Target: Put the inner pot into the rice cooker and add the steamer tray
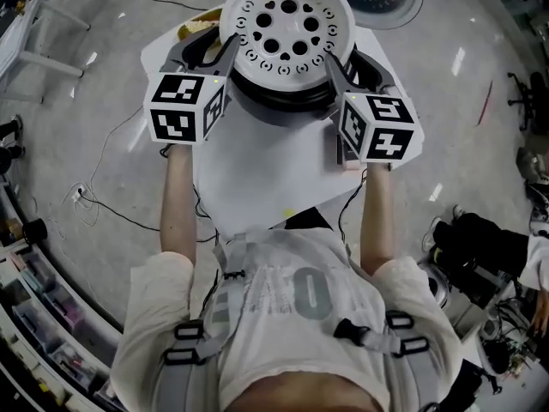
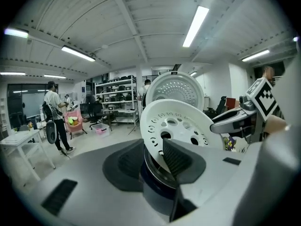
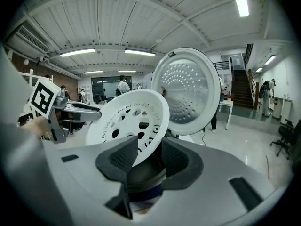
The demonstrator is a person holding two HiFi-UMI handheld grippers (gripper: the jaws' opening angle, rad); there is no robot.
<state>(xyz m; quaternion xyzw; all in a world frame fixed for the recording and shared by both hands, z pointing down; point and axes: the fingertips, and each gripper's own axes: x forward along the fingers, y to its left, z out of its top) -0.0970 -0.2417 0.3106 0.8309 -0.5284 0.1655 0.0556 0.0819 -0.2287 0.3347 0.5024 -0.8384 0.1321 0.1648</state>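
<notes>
— Steamer tray (image 1: pixel 287 26), where is it?
— Tilted, just above the rice cooker (image 1: pixel 274 106), before its open lid (image 3: pixel 188 91).
— Jaws?
— Left gripper (image 2: pixel 153 157) and right gripper (image 3: pixel 148 154) each clamp its rim, on opposite sides.

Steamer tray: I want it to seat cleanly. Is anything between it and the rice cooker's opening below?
Nothing visible. The steamer tray sits tilted just above the rice cooker, over its dark rim. The lid is swung open behind it, out of the way.

The head view looks steeply down on the worktop (image 1: pixel 257 178). The two gripper views look along their jaws, close, from opposite sides; all three share the steamer tray (image 1: pixel 287 24).
</notes>
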